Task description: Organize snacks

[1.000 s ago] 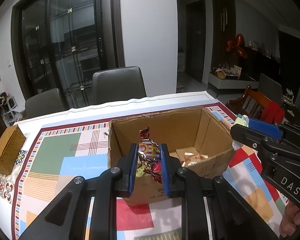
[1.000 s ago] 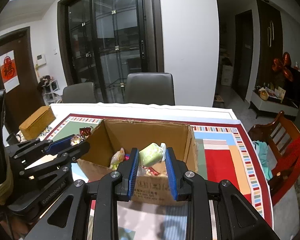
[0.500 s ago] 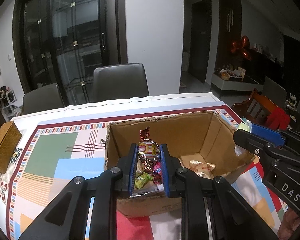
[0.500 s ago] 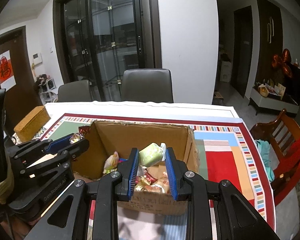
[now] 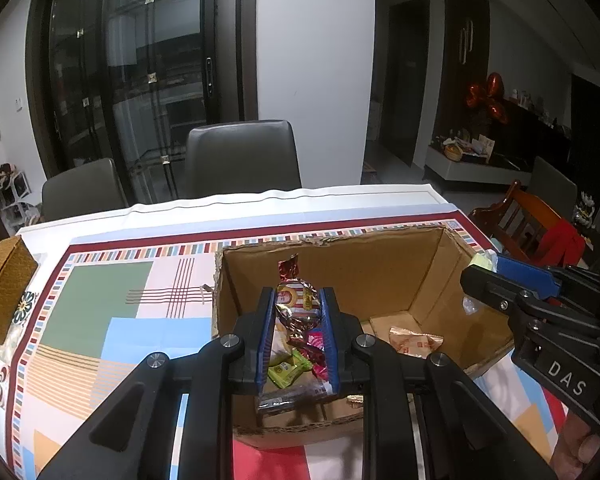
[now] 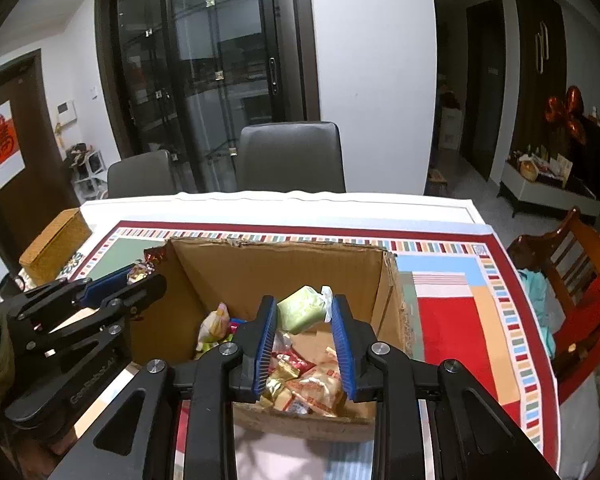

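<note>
Both grippers, left (image 5: 296, 316) pinching candy (image 5: 296, 300), right (image 6: 305, 320) pinching green pack (image 6: 302, 314), now hang over box (image 6: 276, 264) mid-frame, so just release gently.

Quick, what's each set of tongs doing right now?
Left tongs: closed on a foil-wrapped candy.
Right tongs: closed on a pale green snack packet.

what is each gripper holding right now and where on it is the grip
The left gripper pinches a foil-wrapped striped candy across its round middle. The right gripper clamps a pale green snack packet by its sides. Both hang over the open cardboard box.
</note>
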A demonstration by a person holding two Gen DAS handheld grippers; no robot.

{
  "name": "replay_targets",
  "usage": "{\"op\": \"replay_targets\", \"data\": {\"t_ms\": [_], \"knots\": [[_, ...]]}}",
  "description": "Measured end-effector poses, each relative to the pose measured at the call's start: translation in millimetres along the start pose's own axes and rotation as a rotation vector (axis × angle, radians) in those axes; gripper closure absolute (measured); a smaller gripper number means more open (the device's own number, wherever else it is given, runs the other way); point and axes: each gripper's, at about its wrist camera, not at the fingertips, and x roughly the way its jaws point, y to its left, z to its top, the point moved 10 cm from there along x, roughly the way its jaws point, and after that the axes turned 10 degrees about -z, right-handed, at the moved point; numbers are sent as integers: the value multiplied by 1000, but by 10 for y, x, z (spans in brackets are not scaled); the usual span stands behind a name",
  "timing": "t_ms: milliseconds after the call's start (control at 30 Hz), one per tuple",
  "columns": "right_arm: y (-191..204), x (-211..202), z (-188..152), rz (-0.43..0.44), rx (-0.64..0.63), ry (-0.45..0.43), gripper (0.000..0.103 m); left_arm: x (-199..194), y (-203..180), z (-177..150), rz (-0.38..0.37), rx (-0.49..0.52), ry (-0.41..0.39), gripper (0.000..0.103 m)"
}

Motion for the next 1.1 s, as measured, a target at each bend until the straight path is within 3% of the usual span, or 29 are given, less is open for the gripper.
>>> {"op": "replay_targets", "data": {"t_ms": [67, 200, 500, 733, 1100], "knots": [[-11, 17, -2, -9, -5, 4, 72, -3, 2, 0, -1, 2, 2, 79], [-32, 34, 1, -18, -5, 9, 59, -21, 9, 0, -1, 0, -3, 56], [-119, -42, 36, -44, 23, -7, 33, -119, 60, 50, 31, -8, -25, 32], [-167, -145, 56, -65, 42, -18, 28, -256, 82, 81, 63, -12, -47, 22], [-189, -368, 18, -85, 51, -25, 28, -570, 76, 94, 95, -11, -79, 20]]}}
